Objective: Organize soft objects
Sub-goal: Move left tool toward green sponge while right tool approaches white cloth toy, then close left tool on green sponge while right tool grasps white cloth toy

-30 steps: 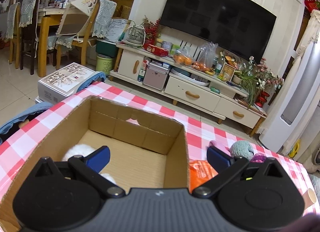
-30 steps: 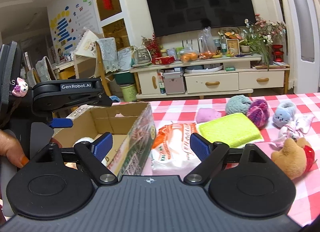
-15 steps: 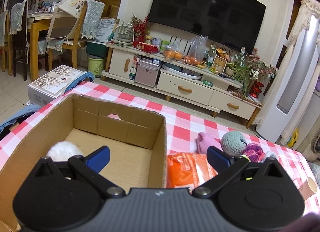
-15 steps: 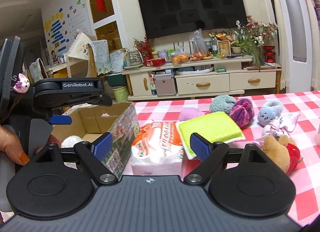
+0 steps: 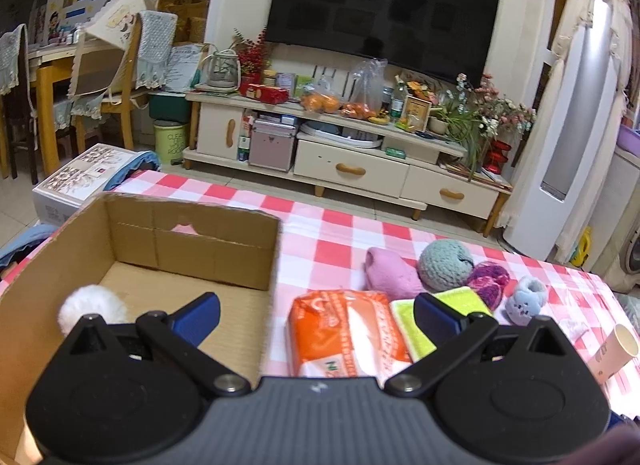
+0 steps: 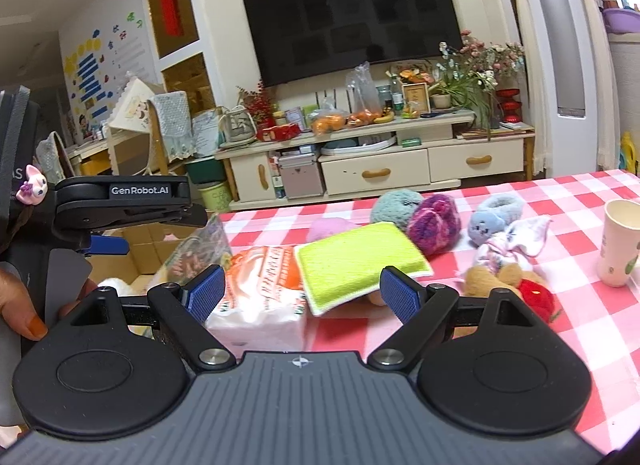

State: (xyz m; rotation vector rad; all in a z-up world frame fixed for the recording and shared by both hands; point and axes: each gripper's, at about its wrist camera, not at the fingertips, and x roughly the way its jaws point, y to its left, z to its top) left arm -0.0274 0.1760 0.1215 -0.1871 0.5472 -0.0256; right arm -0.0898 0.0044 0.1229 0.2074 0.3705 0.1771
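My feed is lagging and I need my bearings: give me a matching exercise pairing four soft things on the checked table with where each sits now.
Things:
1. white fluffy pom-pom
2. lime-green flat sponge pad
3. orange-and-white tissue pack
4. brown plush toy with a red part

Places:
A. just right of the cardboard box
B. inside the box
C. near the paper cup
D. leaning on the tissue pack

Pairs: 1-B, 2-D, 3-A, 4-C
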